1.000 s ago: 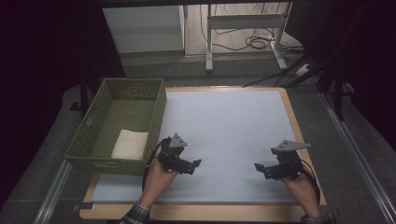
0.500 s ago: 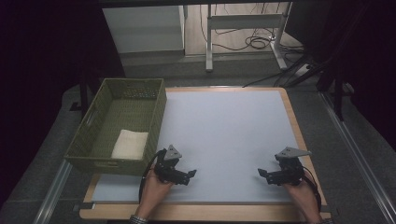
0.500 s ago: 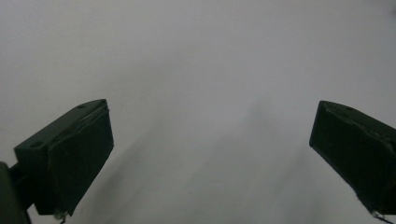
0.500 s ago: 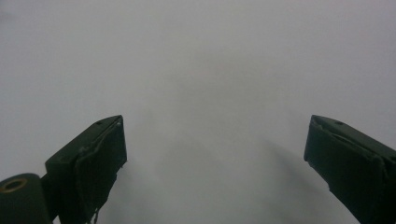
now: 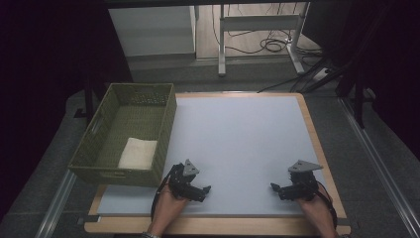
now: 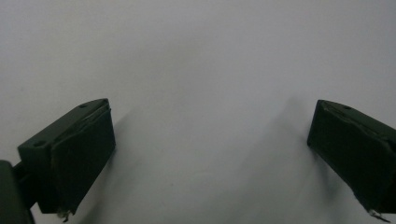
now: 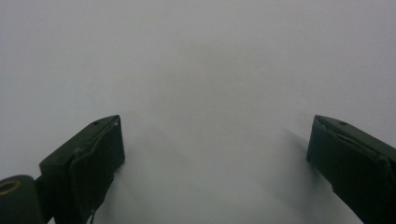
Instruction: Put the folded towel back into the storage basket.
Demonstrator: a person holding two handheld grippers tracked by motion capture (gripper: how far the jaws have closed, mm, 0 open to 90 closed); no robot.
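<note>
My left gripper (image 5: 203, 191) lies near the table's front edge, just right of the basket's near corner, held by a hand. In the left gripper view its black jaws stand wide apart over the bare grey mat (image 6: 201, 70), so the left gripper (image 6: 208, 154) is open and holds nothing. My right gripper (image 5: 276, 188) rests near the front right corner, pointing left. Its jaws also stand wide apart over the plain mat (image 7: 205, 65), and the right gripper (image 7: 215, 158) is open with nothing between them.
A green woven basket (image 5: 94, 144) sits at the table's left side with a folded white cloth (image 5: 137, 153) inside. A pale grey mat (image 5: 237, 134) covers the wooden table (image 5: 317, 139). Behind the table stand a white cabinet and a desk frame with cables.
Both hands have drawn the grippers back toward the table's front edge and lowered them onto the mat. Both stay open.
</note>
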